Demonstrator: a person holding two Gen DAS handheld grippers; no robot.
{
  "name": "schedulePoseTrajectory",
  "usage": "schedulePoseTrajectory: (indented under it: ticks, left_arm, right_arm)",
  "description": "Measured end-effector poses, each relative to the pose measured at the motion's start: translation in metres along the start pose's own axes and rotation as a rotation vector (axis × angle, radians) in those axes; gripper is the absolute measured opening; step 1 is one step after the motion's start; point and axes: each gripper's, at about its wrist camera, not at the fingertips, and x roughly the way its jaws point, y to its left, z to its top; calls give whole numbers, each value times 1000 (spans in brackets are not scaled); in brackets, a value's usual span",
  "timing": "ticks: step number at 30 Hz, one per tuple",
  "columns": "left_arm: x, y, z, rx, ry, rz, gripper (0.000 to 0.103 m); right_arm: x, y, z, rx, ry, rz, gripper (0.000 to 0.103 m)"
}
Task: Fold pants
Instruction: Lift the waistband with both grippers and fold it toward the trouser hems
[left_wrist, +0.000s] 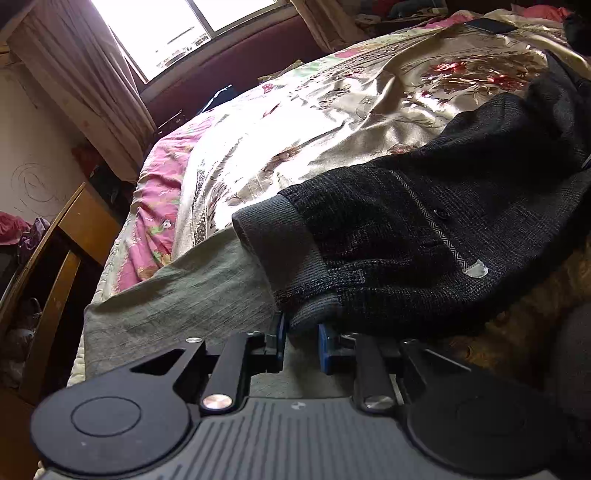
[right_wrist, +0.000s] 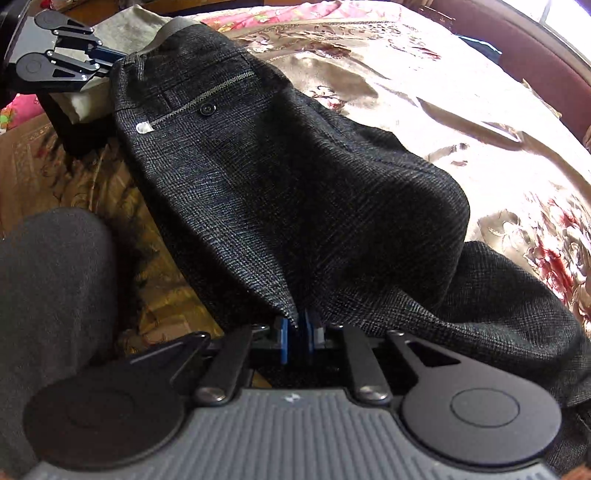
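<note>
In the left wrist view, the left gripper (left_wrist: 301, 341) has its jaws clenched on the waistband edge of the dark pants (left_wrist: 424, 229), which lie across the floral bedspread (left_wrist: 332, 122) beside a grey cloth (left_wrist: 177, 299). In the right wrist view, the right gripper (right_wrist: 297, 338) pinches a fold of the pants (right_wrist: 295, 192) lower down, the fabric bunching up from its jaws; the left gripper (right_wrist: 110, 61) grips the waistband at the far corner.

Left gripper (left_wrist: 301, 341) jaws pinch the pants (left_wrist: 424, 236) waistband over the bedspread (left_wrist: 295, 122).
</note>
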Motion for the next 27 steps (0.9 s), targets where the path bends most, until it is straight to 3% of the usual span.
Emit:
schedulePoseTrajectory:
  ticks: [2, 4, 7, 10, 11, 14, 16, 21, 23, 27]
  left_arm:
    - [-9, 8, -3, -63, -12, -2, 36]
    - [-17, 13, -2, -67, -24, 51, 36]
    - [-32, 20, 6, -119, -96, 88, 36]
    - [-40, 8, 17, -156, -193, 33, 36]
    - [-34, -2, 21, -144, -186, 1, 37]
    - [6, -29, 20, -93, -42, -51, 37]
    - [15, -41, 19, -75, -20, -41, 37]
    - [-11, -52, 45, -103, -100, -63, 37]
    - [-19, -69, 58, -90, -133, -113, 37]
    - [-15, -126, 86, -63, -178, -317, 38]
  right_arm:
    - [-2, -1, -1, 9, -12, 5, 19]
    - [-4, -3, -3, 33, -13, 13, 24]
    - [-1, 1, -7, 57, -23, 5, 24]
    - [6, 4, -5, 94, -28, -7, 28]
    - [4, 6, -7, 106, -32, -15, 29]
    - [-5, -1, -13, 153, -47, -6, 29]
    - [-23, -17, -26, 235, -73, -23, 29]
    - [-53, -79, -62, 480, -127, -124, 31]
    - [-59, -110, -78, 605, -135, -192, 32]
    - [-64, -180, -125, 913, -200, -275, 32]
